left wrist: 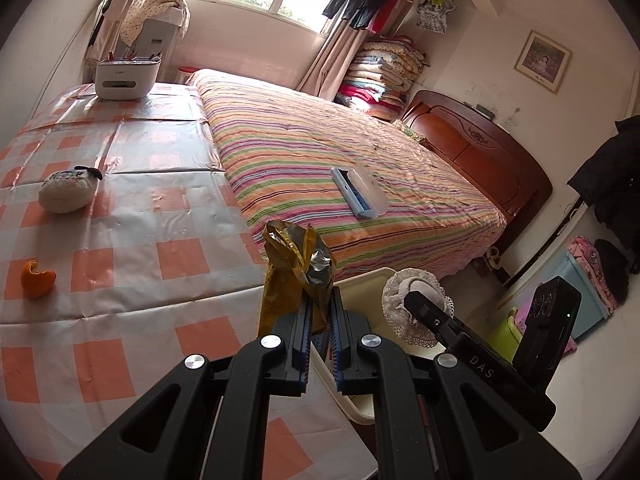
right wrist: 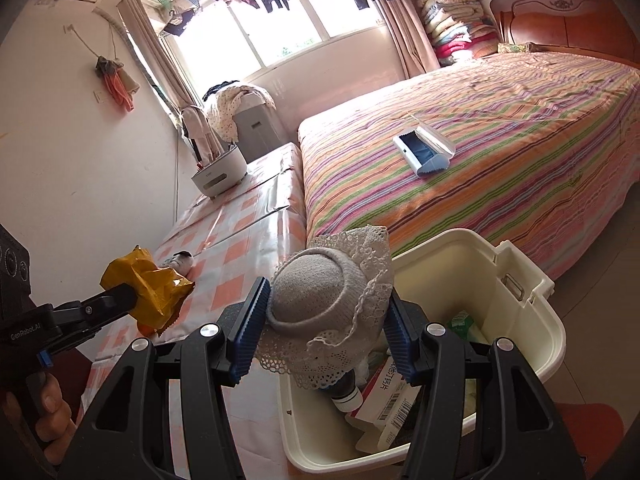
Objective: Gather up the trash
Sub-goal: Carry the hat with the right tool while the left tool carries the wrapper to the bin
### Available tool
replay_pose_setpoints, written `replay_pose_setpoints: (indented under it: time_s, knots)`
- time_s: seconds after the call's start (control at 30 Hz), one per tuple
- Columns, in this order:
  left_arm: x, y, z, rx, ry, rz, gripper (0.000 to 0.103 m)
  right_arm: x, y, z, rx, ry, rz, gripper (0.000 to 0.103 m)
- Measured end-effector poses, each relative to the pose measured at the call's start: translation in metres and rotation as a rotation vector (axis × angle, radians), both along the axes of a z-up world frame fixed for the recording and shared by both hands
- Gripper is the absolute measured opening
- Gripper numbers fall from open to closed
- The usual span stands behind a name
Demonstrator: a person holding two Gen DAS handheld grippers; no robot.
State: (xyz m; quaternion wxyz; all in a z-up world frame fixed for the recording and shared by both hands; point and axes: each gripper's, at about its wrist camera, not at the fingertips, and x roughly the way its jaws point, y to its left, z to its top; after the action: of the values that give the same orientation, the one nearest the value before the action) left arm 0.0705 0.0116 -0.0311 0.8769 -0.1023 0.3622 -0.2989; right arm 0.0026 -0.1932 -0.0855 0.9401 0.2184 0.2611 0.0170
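Note:
My left gripper is shut on a crumpled gold foil wrapper and holds it above the table's right edge; it also shows in the right wrist view. My right gripper is shut on a grey sock with a white lace cuff, held over the cream trash bin. The bin holds a carton and a small bottle. An orange peel and another rolled sock lie on the checked table.
A white organiser box stands at the table's far end. A striped bed with a white-and-blue lint brush lies right of the table. A blue cabinet and a green stool stand by the wall.

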Motion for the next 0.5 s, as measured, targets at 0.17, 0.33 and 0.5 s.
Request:
replay_pose_setpoints:
  time_s: [0.17, 0.33, 0.5]
  knots:
    - [-0.005, -0.015, 0.000, 0.007, -0.005, -0.029, 0.009, -0.007, -0.007, -0.003, -0.004, 0.003, -0.030, 0.054]
    - [-0.006, -0.026, -0.001, 0.013, -0.004, -0.044, 0.009, -0.009, -0.013, -0.005, 0.012, 0.008, -0.041, 0.054]
    - [-0.005, -0.033, -0.005, 0.023, 0.001, -0.056, 0.009, -0.011, -0.012, -0.004, 0.015, 0.003, -0.040, 0.055]
